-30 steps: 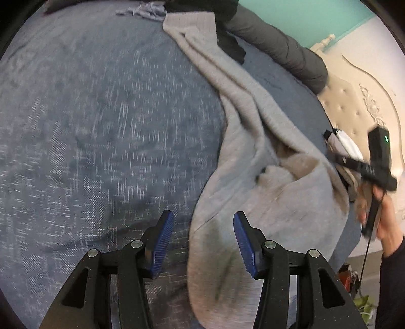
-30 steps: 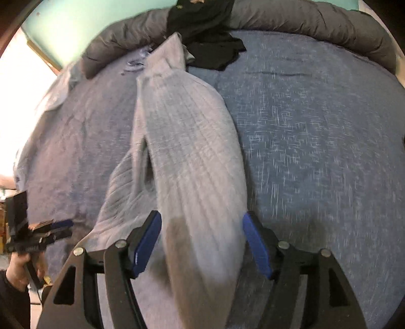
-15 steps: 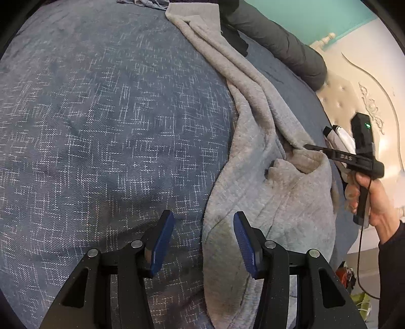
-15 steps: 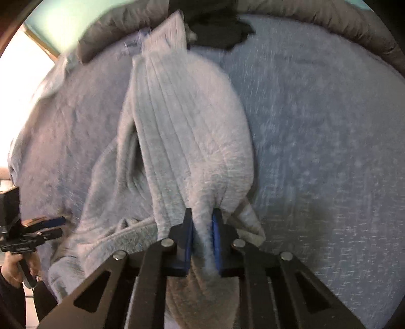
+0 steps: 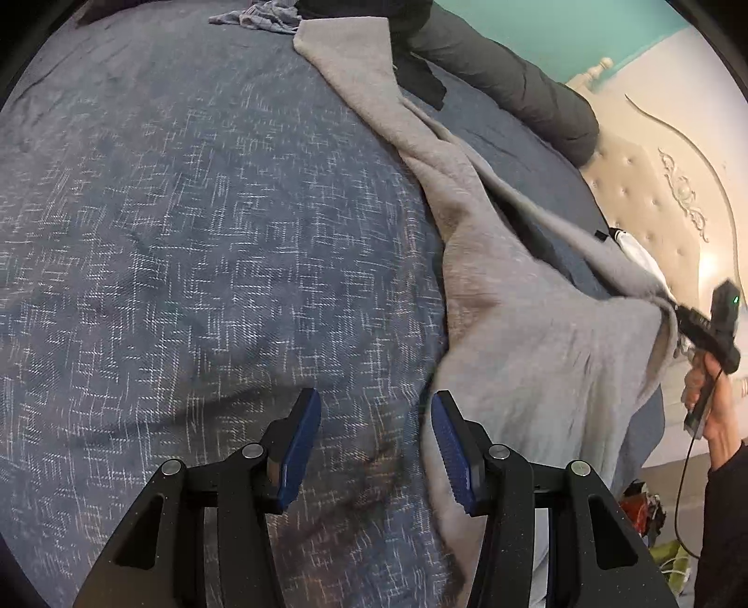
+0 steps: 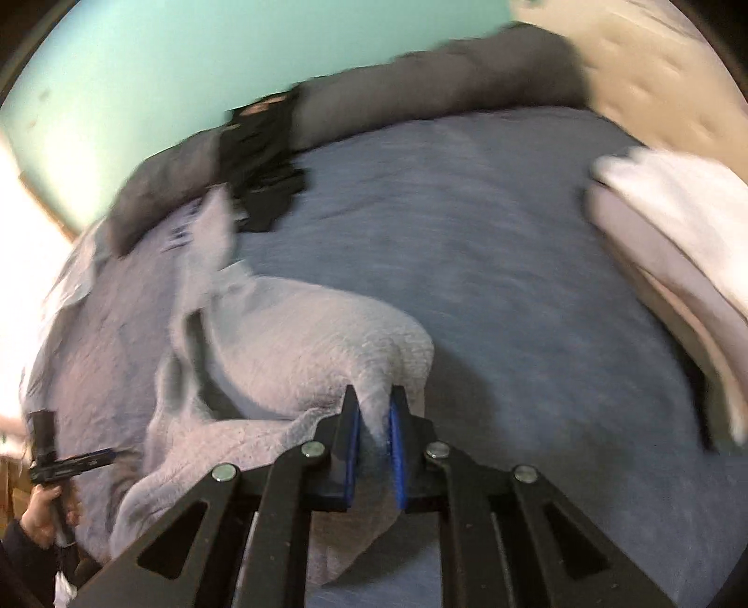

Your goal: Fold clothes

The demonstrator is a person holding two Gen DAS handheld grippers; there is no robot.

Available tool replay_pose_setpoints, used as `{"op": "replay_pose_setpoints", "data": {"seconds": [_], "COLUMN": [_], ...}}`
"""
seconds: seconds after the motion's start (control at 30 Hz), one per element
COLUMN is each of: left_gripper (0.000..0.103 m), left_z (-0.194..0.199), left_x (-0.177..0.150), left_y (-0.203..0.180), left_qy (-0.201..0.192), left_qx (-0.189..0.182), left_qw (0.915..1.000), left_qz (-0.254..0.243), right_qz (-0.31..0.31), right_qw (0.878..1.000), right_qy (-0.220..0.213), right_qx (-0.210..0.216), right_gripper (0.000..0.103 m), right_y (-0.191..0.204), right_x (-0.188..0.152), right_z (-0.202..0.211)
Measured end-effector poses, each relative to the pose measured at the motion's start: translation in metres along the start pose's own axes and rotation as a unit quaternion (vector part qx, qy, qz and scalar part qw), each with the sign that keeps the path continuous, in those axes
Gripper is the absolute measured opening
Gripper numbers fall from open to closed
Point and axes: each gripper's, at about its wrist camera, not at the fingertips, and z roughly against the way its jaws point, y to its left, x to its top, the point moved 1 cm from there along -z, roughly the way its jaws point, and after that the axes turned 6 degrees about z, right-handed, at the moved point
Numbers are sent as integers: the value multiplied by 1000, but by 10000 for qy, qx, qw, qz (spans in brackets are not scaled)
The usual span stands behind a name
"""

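Looking along our left gripper [image 5: 375, 444], we are seeing its two blue pads standing apart with only the blue-grey bedspread [image 5: 196, 243] between them; the grey garment [image 5: 528, 336] is lying just to the right of the right pad, not touching either pad as far as we can tell. Far to its right, this view is showing our right gripper [image 5: 673, 308] from the side, pinching a gathered edge of that garment and holding it taut, with our right hand [image 5: 715, 407] on the handle. The blurred right wrist view is showing what the left cannot: the right gripper [image 6: 373, 421] pads are squeezing a fold of the grey garment [image 6: 299, 346], having just been closing on it. To its right a stack of folded pale cloth [image 6: 668, 234] is sitting near the bed's edge, and low to its left our left gripper [image 6: 110, 456] and left hand [image 6: 44, 510] are showing small. We are counting two grippers, one grey garment, one black garment [image 6: 262, 173] ahead of both tools, one small crumpled bluish cloth [image 5: 262, 16], and one long dark grey bolster [image 5: 509, 79] along the far side. The bed is carrying a cream tufted headboard [image 5: 654, 187], and a teal wall [image 6: 196, 61] is standing behind it.
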Motion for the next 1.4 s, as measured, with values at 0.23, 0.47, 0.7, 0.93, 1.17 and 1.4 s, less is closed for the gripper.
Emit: {"op": "replay_pose_setpoints", "data": {"seconds": [0.23, 0.47, 0.7, 0.93, 1.17, 1.4], "left_gripper": [53, 53, 53, 53, 55, 56], "left_z": [-7, -22, -22, -16, -28, -57], "left_x": [-13, -24, -31, -41, -49, -49], "left_y": [-26, -47, -48, -44, -38, -47], "left_qy": [163, 347, 415, 453, 628, 743], "left_qx": [-58, -138, -253, -321, -327, -497], "left_qw": [9996, 9988, 9982, 9977, 9966, 9954], "left_qz": [-210, -313, -343, -383, -412, -346], "right_qz": [-326, 192, 626, 953, 1088, 1312], "right_qw": [9953, 9959, 9948, 9846, 9802, 9743], "right_qy": [417, -155, 301, 1080, 1416, 1472], "right_qx": [-812, -866, 742, 988, 855, 1091], "right_gripper": [12, 32, 55, 65, 65, 45], "right_y": [-32, 19, 104, 161, 175, 176], "right_x": [-34, -10, -1, -12, -17, -33], "right_z": [-17, 7, -23, -94, -130, -135]}}
